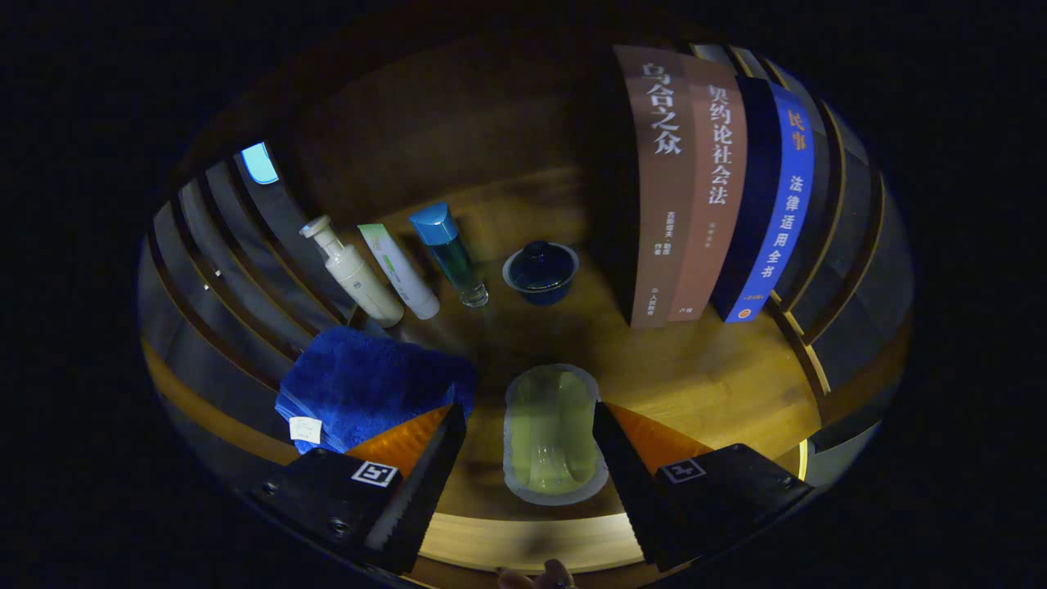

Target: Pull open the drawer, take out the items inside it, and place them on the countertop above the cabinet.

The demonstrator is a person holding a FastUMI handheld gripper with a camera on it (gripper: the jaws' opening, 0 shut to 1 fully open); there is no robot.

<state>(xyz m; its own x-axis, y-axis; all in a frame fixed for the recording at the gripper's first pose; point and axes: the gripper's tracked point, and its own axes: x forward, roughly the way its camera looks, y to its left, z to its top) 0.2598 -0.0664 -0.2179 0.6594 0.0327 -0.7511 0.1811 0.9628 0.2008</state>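
Dim wooden table [720, 384] sitting under slatted walls; books [703, 188] standing at the back. Gripper [530, 425] jaws hanging open around a pale green pouch [550, 433] lying flat, blue towel [368, 384] beside.

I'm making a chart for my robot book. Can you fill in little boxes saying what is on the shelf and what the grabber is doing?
surface: wooden countertop
between fingers: pale green sealed plastic cup, lying on the wood, untouched
gripper: open, fingers either side of the cup
beside left finger: folded blue towel
beyond fingers: white pump bottle, white tube, clear bottle with blue cap, dark blue lidded bowl
right of bowl: upright books
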